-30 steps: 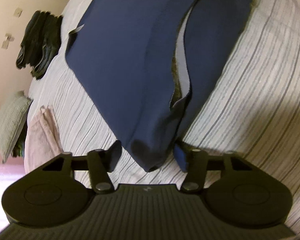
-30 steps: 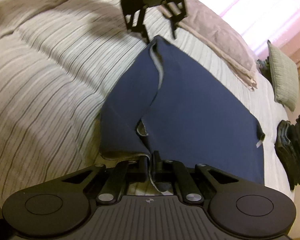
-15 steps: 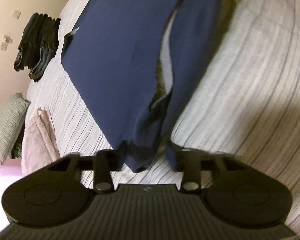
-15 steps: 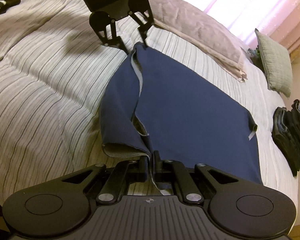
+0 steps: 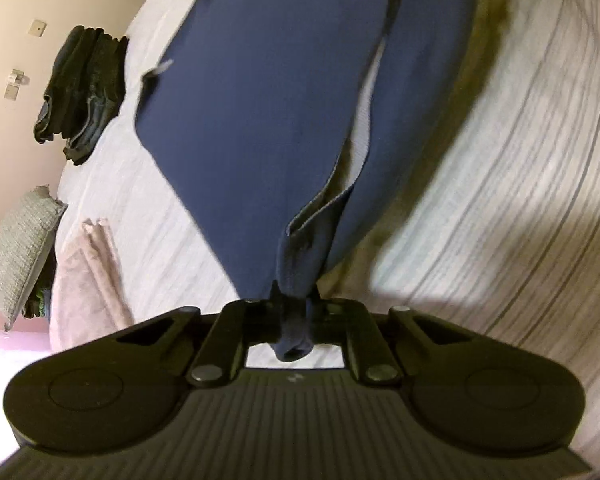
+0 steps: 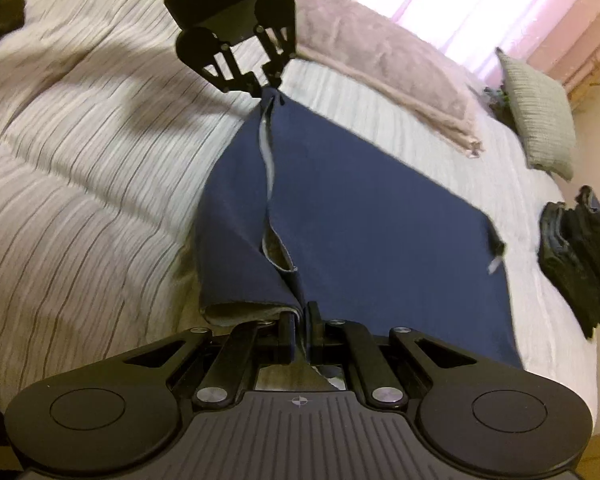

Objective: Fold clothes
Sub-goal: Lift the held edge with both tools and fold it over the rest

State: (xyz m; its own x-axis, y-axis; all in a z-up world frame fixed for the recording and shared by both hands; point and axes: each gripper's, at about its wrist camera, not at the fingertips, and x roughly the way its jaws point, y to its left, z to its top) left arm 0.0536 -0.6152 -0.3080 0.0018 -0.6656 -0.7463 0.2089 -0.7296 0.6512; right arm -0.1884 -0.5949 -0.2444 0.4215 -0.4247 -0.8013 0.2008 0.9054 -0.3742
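A navy blue garment (image 6: pixel 380 232) with a pale grey inner lining lies partly folded on the striped bed. My left gripper (image 5: pixel 294 308) is shut on one bunched corner of the navy garment (image 5: pixel 268 112), which hangs up off the bed between the fingers. In the right wrist view the left gripper (image 6: pixel 269 90) pinches the far corner. My right gripper (image 6: pixel 300 320) is shut on the near corner, where the folded edge and grey lining meet. The cloth stretches between the two grippers along a raised fold.
The striped bedspread (image 6: pixel 80 184) stretches to the left. A folded pink blanket (image 6: pixel 384 68) and a grey cushion (image 6: pixel 540 116) lie near the bright window. A stack of dark folded clothes (image 6: pixel 580 252) sits at the bed's far side, by the wall.
My left gripper has shut on the far corner of the garment and lifted it. The right gripper keeps its hold; the cloth is now pulled taut between them.
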